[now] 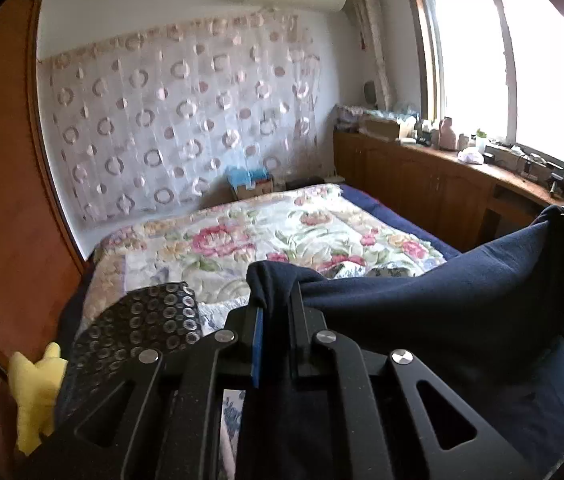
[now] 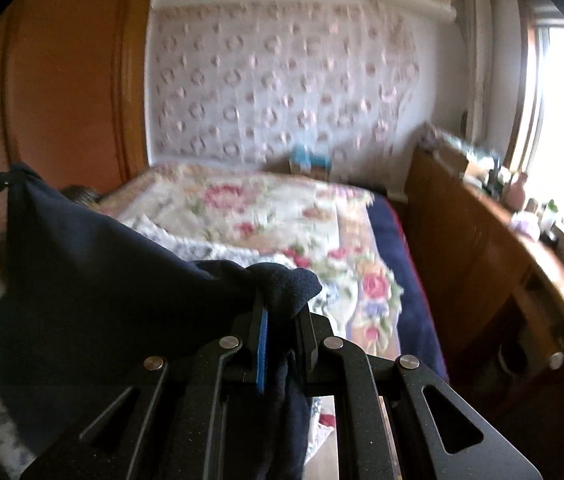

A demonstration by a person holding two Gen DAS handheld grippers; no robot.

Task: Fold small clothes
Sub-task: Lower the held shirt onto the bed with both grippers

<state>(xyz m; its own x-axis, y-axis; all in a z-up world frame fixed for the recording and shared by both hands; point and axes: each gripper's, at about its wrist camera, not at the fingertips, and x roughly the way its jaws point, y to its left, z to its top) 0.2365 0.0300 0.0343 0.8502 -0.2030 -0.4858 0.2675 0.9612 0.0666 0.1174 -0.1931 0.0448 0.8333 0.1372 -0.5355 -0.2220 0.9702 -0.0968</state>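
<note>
Basically a bedroom: bed (image 1: 217, 240) with a floral quilt (image 1: 282, 232) fills the middle, a wooden cabinet (image 1: 422, 176) runs under the window. A navy garment (image 1: 442, 292) hangs stretched in the air above the quilt, slung between both grippers, probably so it can be laid flat for folding. Left gripper (image 1: 275, 304) is clamped nearly closed on one corner, cloth bunched over its tips; right gripper (image 2: 282, 304) is likewise pinched tight on the opposite corner. Held by two corners, the fabric spreads without wrinkling. A dark dotted cloth (image 1: 141, 328) and a yellow item (image 1: 33, 392) lie near the left edge, apart from the garment.
</note>
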